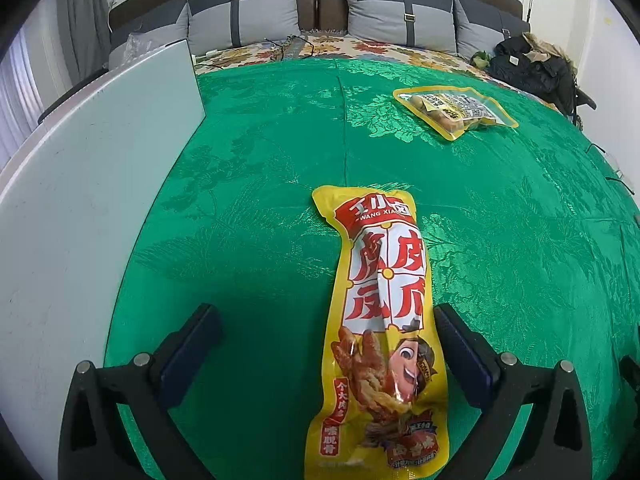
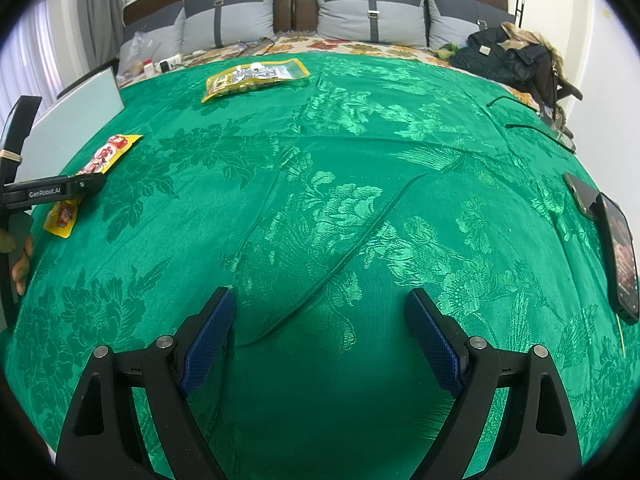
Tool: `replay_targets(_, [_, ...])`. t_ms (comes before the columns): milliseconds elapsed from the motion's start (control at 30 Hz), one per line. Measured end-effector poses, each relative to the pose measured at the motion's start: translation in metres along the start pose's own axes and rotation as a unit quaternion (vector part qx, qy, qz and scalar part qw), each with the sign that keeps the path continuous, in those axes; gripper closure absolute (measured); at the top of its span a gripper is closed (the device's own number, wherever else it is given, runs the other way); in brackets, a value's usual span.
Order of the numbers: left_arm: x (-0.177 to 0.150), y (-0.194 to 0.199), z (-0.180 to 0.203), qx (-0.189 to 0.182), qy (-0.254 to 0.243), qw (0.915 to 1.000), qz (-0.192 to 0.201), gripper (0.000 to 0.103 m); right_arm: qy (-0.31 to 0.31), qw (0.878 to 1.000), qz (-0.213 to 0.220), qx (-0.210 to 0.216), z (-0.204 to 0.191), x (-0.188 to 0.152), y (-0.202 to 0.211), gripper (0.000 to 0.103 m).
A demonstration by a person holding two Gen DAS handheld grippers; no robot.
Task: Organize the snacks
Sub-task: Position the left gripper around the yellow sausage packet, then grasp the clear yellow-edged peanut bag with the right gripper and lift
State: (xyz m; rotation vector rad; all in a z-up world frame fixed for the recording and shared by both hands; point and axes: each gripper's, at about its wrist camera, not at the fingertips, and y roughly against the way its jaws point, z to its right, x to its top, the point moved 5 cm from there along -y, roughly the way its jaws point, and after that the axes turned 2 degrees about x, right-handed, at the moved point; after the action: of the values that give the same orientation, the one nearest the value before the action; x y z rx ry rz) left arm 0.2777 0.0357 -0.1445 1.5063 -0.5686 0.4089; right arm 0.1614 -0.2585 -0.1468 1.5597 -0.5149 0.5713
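A: Item one?

B: Long yellow plastic snack pouch with red lettering and a cartoon face (image 1: 380, 320), lying flat on the green brocade bedspread (image 1: 520, 240), lengthwise between the fingers of the left hand-held gripper (image 1: 326, 344). Jaws spread wide; neither pad presses the pouch, though the right-side pad sits just beside its edge. Nothing held.

A: Item two?

B: Flat yellow-edged clear pouch of brown snacks (image 1: 454, 110), further up the bedspread, well apart from the first.

A: Right hand-held gripper (image 2: 320, 336)?

B: Also wide open, empty, hanging over bare bedspread. From its view the long pouch lies far left under the other gripper.

A: Surroundings?

B: Pale white flat board (image 1: 100, 180) along the left edge; grey pillows (image 1: 400, 16) at the headboard; dark jacket (image 1: 532, 68) at the far right; black phone (image 2: 620, 256) at the right edge.

A: Step in hand?

B: Probably the long pouch is set down or about to be grasped; I cannot tell which. Next likely calls for fetching the far pouch to group them.
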Motion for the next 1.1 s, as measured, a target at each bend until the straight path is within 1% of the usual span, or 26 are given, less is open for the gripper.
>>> replay_targets(100, [0.000,0.000,0.000,0.000,0.000,1.0000,0.000,0.000,-0.002,1.000,-0.006,-0.001,0.000,0.002,-0.001,0.013])
replay_targets(167, [0.000,0.000,0.000,0.000,0.000,1.0000,0.000,0.000,-0.015,0.999,-0.033,-0.006,0.000,0.009,-0.004,0.014])
replay_targets(200, [0.000,0.000,0.000,0.000,0.000,1.0000,0.000,0.000,-0.026,0.999,-0.041,0.002,0.000,0.016,-0.006,0.014])
replay_targets(267, [0.000,0.000,0.000,0.000,0.000,1.0000,0.000,0.000,-0.052,0.997,-0.039,0.033,-0.005,0.039,-0.009,0.015])
replay_targets(367, [0.000,0.000,0.000,0.000,0.000,1.0000,0.000,0.000,-0.093,0.991,-0.039,0.084,-0.018,0.087,-0.023,0.015])
replay_targets(467, [0.000,0.000,0.000,0.000,0.000,1.0000,0.000,0.000,-0.150,0.978,-0.050,0.136,-0.035,0.139,-0.053,0.015])
replay_targets(533, [0.000,0.000,0.000,0.000,0.000,1.0000,0.000,0.000,-0.206,0.963,-0.072,0.160,-0.044,0.173,-0.087,0.015])
replay_targets(600, [0.000,0.000,0.000,0.000,0.000,1.0000,0.000,0.000,-0.252,0.950,-0.085,0.163,-0.050,0.195,-0.114,0.015])
replay_targets(633, [0.000,0.000,0.000,0.000,0.000,1.0000,0.000,0.000,-0.281,0.942,-0.094,0.159,-0.052,0.207,-0.131,0.015])
replay_targets(700, [0.000,0.000,0.000,0.000,0.000,1.0000,0.000,0.000,-0.320,0.929,-0.105,0.150,-0.055,0.223,-0.155,0.015])
replay_targets(733, [0.000,0.000,0.000,0.000,0.000,1.0000,0.000,0.000,-0.338,0.924,-0.109,0.141,-0.058,0.231,-0.167,0.015])
replay_targets(767, [0.000,0.000,0.000,0.000,0.000,1.0000,0.000,0.000,-0.348,0.923,-0.108,0.127,-0.060,0.240,-0.178,0.015])
replay_targets(833, [0.000,0.000,-0.001,0.000,0.000,1.0000,0.000,0.000,-0.351,0.926,-0.104,0.097,-0.063,0.252,-0.190,0.014])
replay_targets(867, [0.000,0.000,-0.001,0.000,0.000,1.0000,0.000,0.000,-0.347,0.929,-0.103,0.076,-0.064,0.259,-0.197,0.015])
replay_targets(900, [0.000,0.000,0.000,0.000,0.000,1.0000,0.000,0.000,-0.340,0.933,-0.107,0.059,-0.066,0.264,-0.203,0.014])
replay_targets(967, [0.000,0.000,-0.001,0.000,0.000,1.0000,0.000,0.000,-0.305,0.946,-0.106,0.015,-0.071,0.275,-0.211,0.014])
replay_targets(1033, [0.000,0.000,0.000,0.000,0.000,1.0000,0.000,0.000,-0.246,0.962,-0.115,-0.020,-0.080,0.281,-0.218,0.014])
replay_targets(1100, [0.000,0.000,0.000,0.000,0.000,1.0000,0.000,0.000,-0.167,0.977,-0.126,-0.042,-0.091,0.280,-0.222,0.015])
